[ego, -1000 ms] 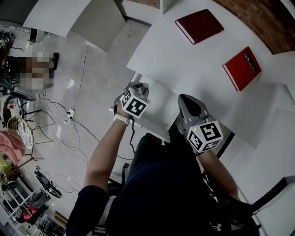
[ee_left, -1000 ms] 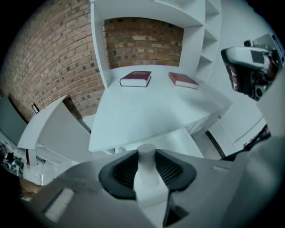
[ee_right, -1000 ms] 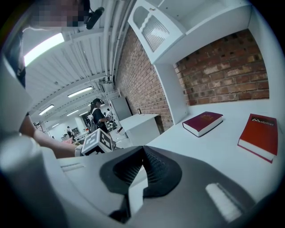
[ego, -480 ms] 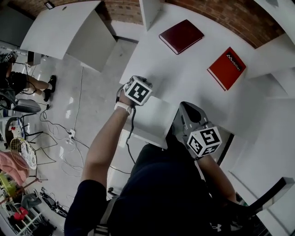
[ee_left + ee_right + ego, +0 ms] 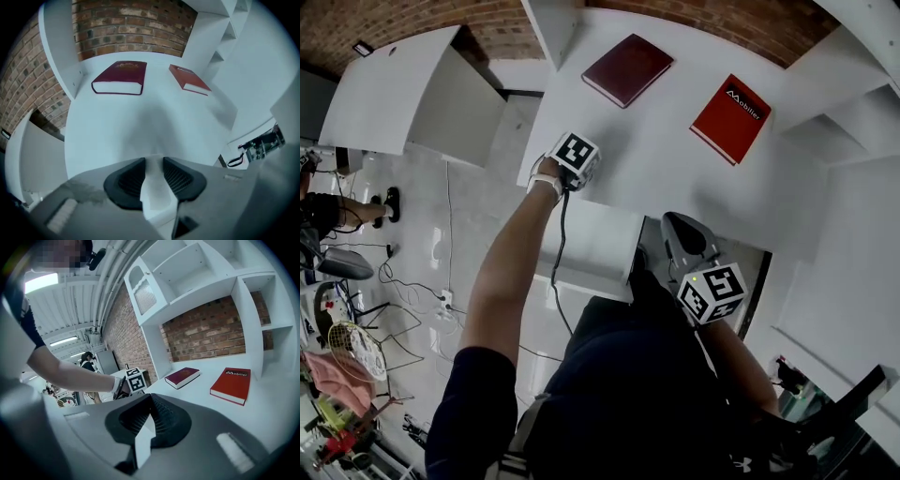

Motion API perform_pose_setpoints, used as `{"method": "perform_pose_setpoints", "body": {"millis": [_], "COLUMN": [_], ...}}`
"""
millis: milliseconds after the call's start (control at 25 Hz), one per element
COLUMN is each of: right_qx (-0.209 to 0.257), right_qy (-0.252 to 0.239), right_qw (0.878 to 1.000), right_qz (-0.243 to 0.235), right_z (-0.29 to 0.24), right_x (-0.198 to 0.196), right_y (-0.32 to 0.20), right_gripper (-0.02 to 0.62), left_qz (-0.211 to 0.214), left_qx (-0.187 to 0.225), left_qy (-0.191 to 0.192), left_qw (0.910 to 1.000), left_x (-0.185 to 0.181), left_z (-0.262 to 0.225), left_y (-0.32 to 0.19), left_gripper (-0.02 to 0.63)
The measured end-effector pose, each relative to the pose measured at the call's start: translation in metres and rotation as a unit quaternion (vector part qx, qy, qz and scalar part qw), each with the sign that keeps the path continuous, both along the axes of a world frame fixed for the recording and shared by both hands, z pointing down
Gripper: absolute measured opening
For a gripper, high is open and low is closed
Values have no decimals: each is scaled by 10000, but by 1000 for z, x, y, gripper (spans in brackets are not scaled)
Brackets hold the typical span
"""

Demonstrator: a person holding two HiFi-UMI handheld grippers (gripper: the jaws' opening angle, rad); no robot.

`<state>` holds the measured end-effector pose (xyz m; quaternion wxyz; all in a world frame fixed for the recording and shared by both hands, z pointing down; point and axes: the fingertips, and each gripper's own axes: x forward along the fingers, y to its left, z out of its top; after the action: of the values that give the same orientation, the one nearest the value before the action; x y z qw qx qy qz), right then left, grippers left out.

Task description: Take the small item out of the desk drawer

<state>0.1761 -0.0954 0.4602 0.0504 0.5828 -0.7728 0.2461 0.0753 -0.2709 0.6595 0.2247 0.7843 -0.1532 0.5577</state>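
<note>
Item point(image 5: 154, 187), small and white, is clamped between the pads of the left tongs point(image 5: 153, 161). The jaws stand part-way apart and are closed on it. What kind of item it is cannot be made out.

Left tongs are held out over the desk point(image 5: 675, 178), above bare white top. A maroon book point(image 5: 119, 77) lies ahead and a little to their left, and a red book point(image 5: 190, 79) ahead and to their right. Both books lie flat, well apart from the tongs and from each other.

Drawer point(image 5: 595, 246) is pulled out from the desk front. It lies behind the left tongs on the person's side, so the item is out of it and over the desk.

Right tongs point(image 5: 150, 399) are just right of the drawer, at the desk edge and nearer the body. Their jaws are narrow, with the pads drawn together. A white sliver shows low in the gap, too unclear to name. From them, the left tongs are ahead and to the left, and the red book ahead and to the right.
</note>
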Motion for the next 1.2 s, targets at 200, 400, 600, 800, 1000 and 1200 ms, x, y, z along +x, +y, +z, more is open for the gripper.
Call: {"method": "perform_pose_setpoints", "body": {"millis": [200,400,600,800,1000,1200], "right_qx": [-29,39,228,430,633,1015], "right_qy": [-65,-56,-15,65,211,243], "right_qw": [10000,9999,9993,9969,9933,9881], "right_qz": [31,-99,-309,-654,-946,-1127], "right_z": [6,5,-9,-20,-43,-74], "right_x": [5,2,-2,-15,-39,-60], "right_y": [4,-7,-29,-52,-84,-105], "right_gripper": [3,3,3,3,3,3], "left_qz": [-210,-433,-751,-1048,-1368,-1661], "left_qx": [109,472,1230,1726,2282,2792], "left_qy": [127,679,787,1401,2035,2375], "left_qw": [9996,9956,9864,9693,9422,9155], "left_x": [12,20,-5,-17,-44,-66], "left_z": [6,-21,-61,-116,-178,-225], "left_y": [-6,-12,-28,-15,5,26], "left_gripper": [144,186,186,186,186,186]}}
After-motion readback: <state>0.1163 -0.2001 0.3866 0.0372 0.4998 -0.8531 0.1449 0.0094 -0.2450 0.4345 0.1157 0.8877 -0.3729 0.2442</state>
